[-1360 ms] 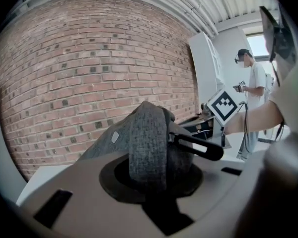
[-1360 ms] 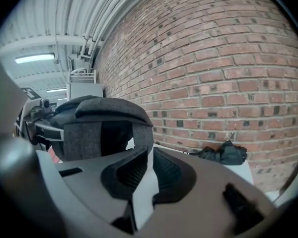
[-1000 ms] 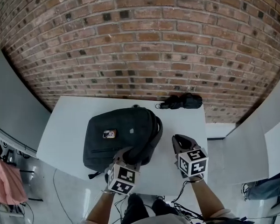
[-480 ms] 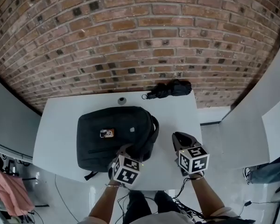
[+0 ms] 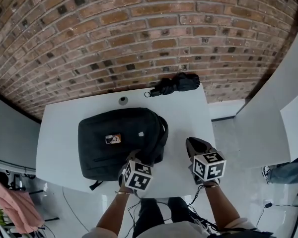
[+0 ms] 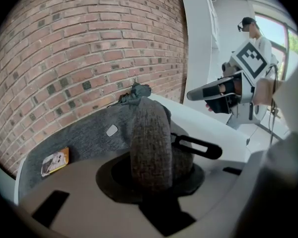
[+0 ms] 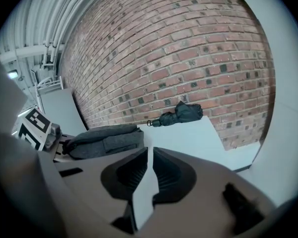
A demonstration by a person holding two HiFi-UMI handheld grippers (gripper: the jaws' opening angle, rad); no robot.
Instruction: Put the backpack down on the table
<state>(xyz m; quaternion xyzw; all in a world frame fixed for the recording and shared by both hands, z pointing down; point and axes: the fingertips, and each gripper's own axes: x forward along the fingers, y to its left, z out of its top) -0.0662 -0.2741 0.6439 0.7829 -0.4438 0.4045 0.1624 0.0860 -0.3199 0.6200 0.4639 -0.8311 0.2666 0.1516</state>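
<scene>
Head view: right gripper angled beside backpack.

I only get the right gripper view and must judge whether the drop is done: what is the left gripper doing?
Observer: The left gripper has a strap between its jaws, which are opening.
Operator: Is the backpack down?
Observer: Yes, the head view shows the backpack flat on the table.
Operator: Anything behind it?
Observer: A small round thing by the wall-side edge.
</scene>
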